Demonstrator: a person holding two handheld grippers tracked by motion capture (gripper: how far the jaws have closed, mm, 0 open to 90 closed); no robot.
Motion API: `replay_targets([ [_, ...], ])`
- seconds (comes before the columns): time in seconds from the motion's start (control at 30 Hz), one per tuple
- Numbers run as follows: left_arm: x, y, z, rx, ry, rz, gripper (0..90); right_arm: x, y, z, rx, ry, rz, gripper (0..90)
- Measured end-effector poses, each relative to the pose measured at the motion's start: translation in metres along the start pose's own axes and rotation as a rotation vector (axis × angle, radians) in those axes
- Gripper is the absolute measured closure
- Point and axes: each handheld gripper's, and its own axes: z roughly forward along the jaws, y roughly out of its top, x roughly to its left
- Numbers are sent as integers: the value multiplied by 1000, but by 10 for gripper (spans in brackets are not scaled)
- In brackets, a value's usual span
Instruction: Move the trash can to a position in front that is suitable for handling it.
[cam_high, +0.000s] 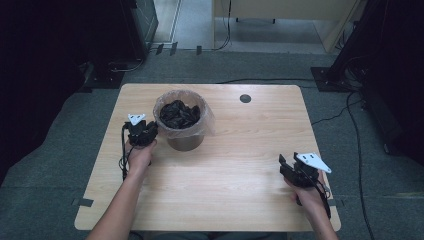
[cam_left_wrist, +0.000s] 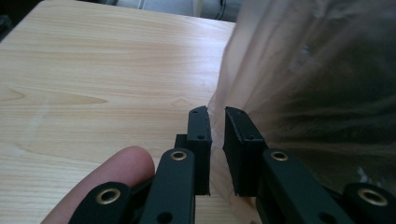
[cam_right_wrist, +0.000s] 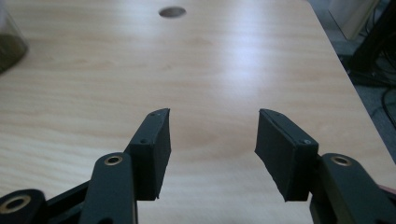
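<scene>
- In the left gripper view we see our left gripper (cam_left_wrist: 217, 116) with its jaws drawn nearly together, only a thin slit between the pads, and the edge of the translucent plastic bag (cam_left_wrist: 299, 79) running into that slit; the film looks pinched between the pads.
- A fingertip (cam_left_wrist: 119, 168) of our left hand rests against the gripper body at the lower left of that view.
- From the high view, our left gripper (cam_high: 150, 131) sits at the left side of the bin (cam_high: 185, 142), its jaws right at the overhanging bag skirt.
- The bin stands upright on the left half of the table (cam_high: 240, 165), toward the far edge; the clear bag (cam_high: 209, 122) lines it, folds over the rim and hangs loosely down the outside.
- Inside the bag lies a crumpled mass of black material (cam_high: 179, 114); we cannot tell what it is.
- In the right gripper view our right gripper (cam_right_wrist: 212, 135) has its jaws standing partly apart, a clear gap between the pads with bare wood showing through and nothing between them.
- In the high view our right gripper (cam_high: 286, 167) hovers near the right front corner of the table, well apart from the bin.
- A round dark hole (cam_high: 245, 98) sits in the tabletop near the far edge, right of the bin.
</scene>
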Motion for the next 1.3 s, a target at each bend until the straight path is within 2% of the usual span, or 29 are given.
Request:
replay_targets([
  [0.13, -4, 0, 1, 3, 4, 5, 822, 18, 18, 8, -37, 33, -11, 465],
  [0.4, -5, 1, 2, 6, 4, 0, 831, 68, 48, 35, -90, 93, -102, 472],
  [0.53, -5, 1, 2, 8, 2, -3, 840, 88, 63, 47, -105, 134, -108, 473],
  [0.67, -8, 1, 3, 12, -3, -2, 840, 102, 76, 63, -109, 156, -86, 483],
  [0.83, -16, 1, 6, 15, -23, 1, 837, 117, 86, 84, -108, 168, -19, 577],
  [0.97, -23, 1, 8, 15, -35, 9, 835, 126, 89, 104, -93, 163, 6, 623],
  [1.13, -30, 1, 11, 15, -41, 9, 833, 135, 93, 132, -89, 131, 44, 707],
  [1.23, -33, 1, 12, 19, -46, 16, 832, 143, 95, 148, -76, 123, 36, 807],
  [1.3, -34, 2, 14, 21, -36, 21, 833, 146, 98, 158, -63, 145, 22, 864],
])
